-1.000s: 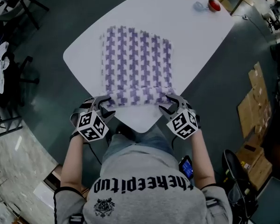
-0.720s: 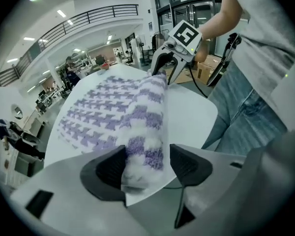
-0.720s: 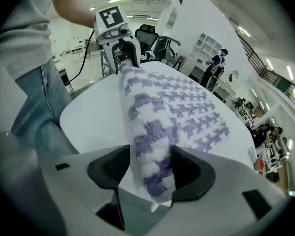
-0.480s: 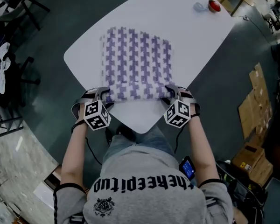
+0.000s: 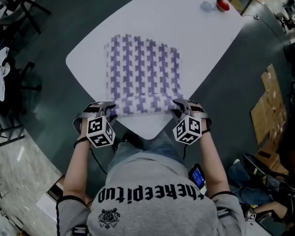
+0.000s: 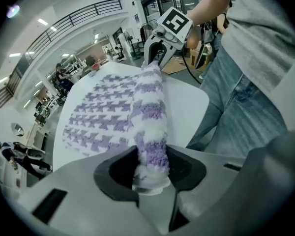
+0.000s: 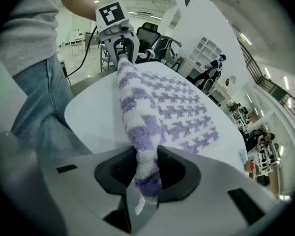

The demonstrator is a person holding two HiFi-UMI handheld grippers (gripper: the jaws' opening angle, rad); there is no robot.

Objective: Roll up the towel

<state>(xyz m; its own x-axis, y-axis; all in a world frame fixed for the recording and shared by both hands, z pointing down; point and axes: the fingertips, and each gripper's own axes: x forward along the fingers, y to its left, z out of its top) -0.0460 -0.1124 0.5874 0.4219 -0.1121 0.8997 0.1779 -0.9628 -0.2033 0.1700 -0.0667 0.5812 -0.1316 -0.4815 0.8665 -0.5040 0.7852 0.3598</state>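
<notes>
The left gripper (image 5: 107, 112) and the right gripper (image 5: 180, 108) had just been closed partway, each onto one end of the roll (image 5: 143, 104) at the near edge of the towel (image 5: 143, 65). From this, a fresh hold for another turn was judged taken. The roll's long axis was laid left to right on the table (image 5: 201, 38), the flat remainder stretched towards the far side.
</notes>
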